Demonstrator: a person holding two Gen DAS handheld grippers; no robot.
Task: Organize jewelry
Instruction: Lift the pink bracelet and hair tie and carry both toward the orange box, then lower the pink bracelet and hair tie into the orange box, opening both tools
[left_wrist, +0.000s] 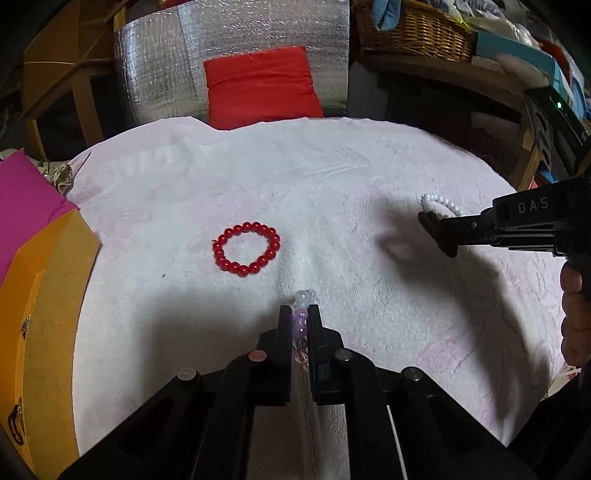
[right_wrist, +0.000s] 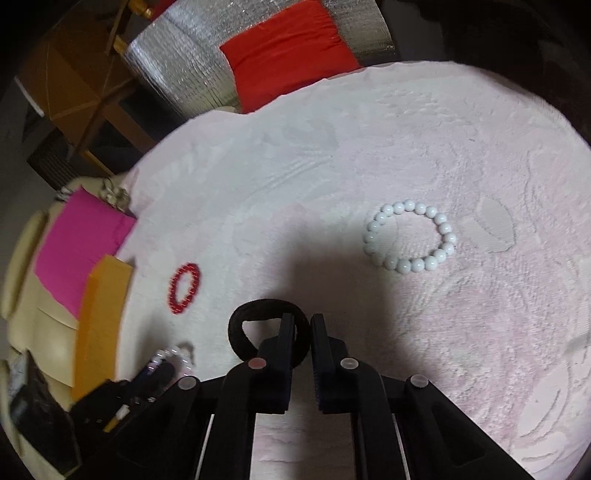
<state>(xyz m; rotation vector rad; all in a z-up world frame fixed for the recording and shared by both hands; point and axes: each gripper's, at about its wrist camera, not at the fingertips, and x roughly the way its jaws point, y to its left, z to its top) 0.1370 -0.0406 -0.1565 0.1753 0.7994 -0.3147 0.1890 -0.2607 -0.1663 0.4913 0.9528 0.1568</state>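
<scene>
- Left hand-held gripper (left_wrist: 299, 314) — jaws clenched on a clear and lilac bead bracelet (left_wrist: 301, 317), beads pinched between the pads just above the pale pink cloth (left_wrist: 332, 177);
- Right hand-held gripper (right_wrist: 303, 321) — jaws closed on a black hair tie (right_wrist: 255, 314), its loop lying on the cloth to the left of the fingers;
- Red bead bracelet (left_wrist: 246, 249) flat on the cloth, ahead and left of the left hand-held gripper;
- White bead bracelet (right_wrist: 408, 236) flat, ahead and right of the right one;
- Orange box (left_wrist: 40, 314) at the left edge, magenta lining (left_wrist: 26, 199) showing.
</scene>
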